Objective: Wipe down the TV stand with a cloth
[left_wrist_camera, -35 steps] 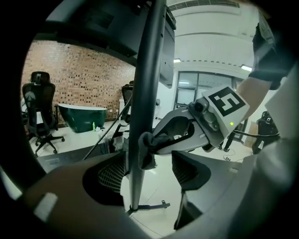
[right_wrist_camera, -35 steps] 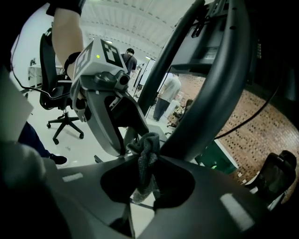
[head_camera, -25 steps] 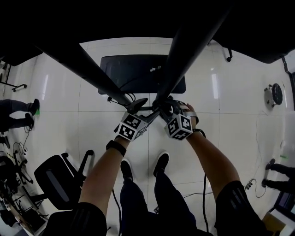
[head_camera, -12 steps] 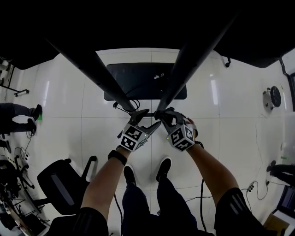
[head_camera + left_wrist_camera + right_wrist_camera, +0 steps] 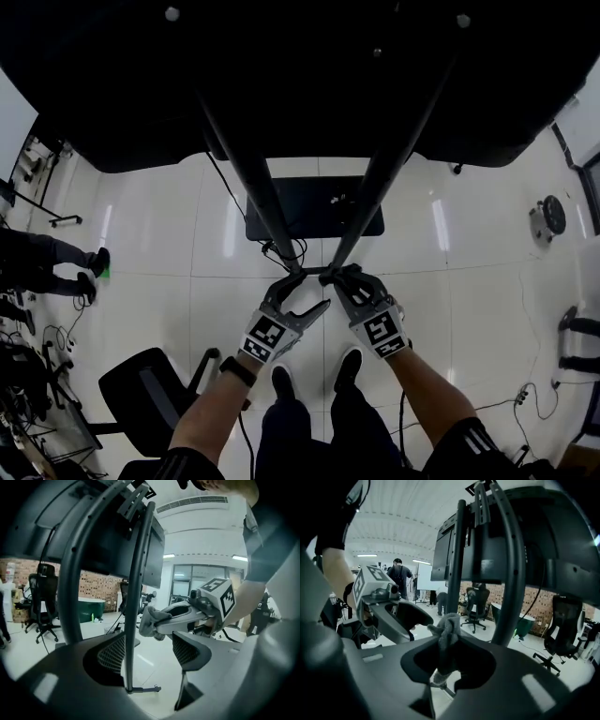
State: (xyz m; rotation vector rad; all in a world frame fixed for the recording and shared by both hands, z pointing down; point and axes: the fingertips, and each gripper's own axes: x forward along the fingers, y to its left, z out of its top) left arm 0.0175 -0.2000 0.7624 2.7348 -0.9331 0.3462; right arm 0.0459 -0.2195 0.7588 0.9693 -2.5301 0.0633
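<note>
The TV stand stands upright, its long axis vertical. In the head view its two dark poles run from the black base plate on the white floor up toward the camera, spreading apart to the dark screen overhead. The person stands just in front of the base with both grippers low between the poles. The right gripper has its jaws pressed together on a grey cloth, which sticks up in a bunched wad above the pinch. In the left gripper view the cloth shows at the tip of the right gripper, close beside a thin upright rod of the stand. The left gripper has its jaws spread wide with nothing clamped. That thin rod shows in the gap between them, and I cannot tell whether it touches either jaw.
</note>
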